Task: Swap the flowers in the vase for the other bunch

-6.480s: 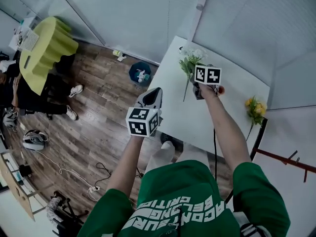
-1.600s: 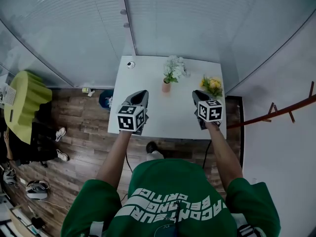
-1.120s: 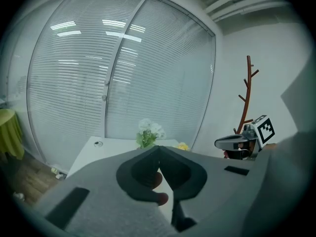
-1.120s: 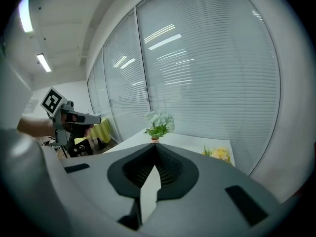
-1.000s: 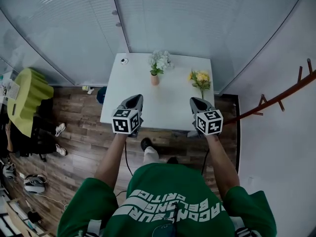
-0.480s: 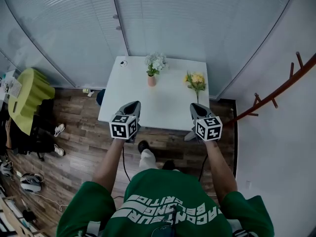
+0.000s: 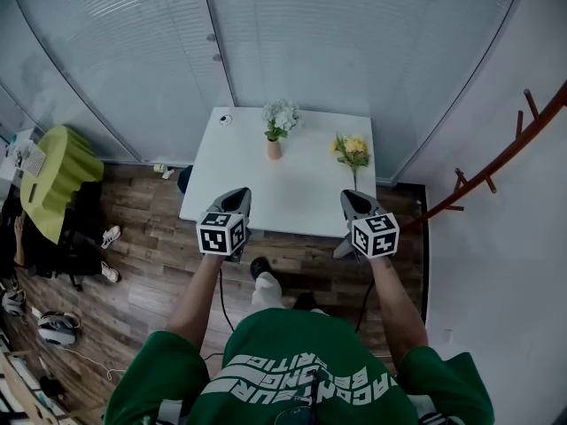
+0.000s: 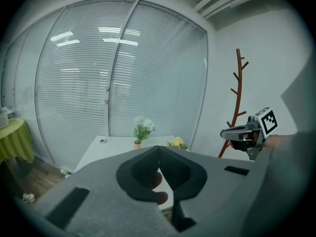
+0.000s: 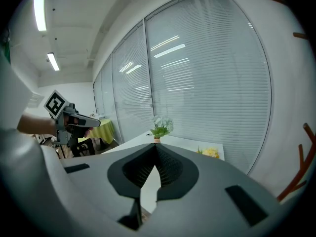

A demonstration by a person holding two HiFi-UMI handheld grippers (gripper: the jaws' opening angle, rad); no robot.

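A small terracotta vase (image 7: pixel 275 150) with a white bunch (image 7: pixel 281 117) stands upright at the back of the white table (image 7: pixel 266 193). The yellow bunch (image 7: pixel 353 148) lies flat on the table's right side. My left gripper (image 7: pixel 239 195) and right gripper (image 7: pixel 348 198) hover level at the table's near edge, well short of both bunches. Both are shut with nothing in them. In the left gripper view, the white bunch (image 8: pixel 143 129) and yellow bunch (image 8: pixel 177 142) sit far beyond the shut jaws. The right gripper view shows the white bunch (image 9: pixel 161 125) and yellow bunch (image 9: pixel 211 153) too.
A small round object (image 7: pixel 226 119) lies at the table's far left corner. Glass walls with blinds (image 7: pixel 310 42) close off the back. A brown coat rack (image 7: pixel 505 162) stands to the right, a yellow-green table (image 7: pixel 53 180) and a seated person to the left.
The white bunch, once held by my right gripper over the table, now stands in the vase. Both grippers have drawn back from over the table to its near edge.
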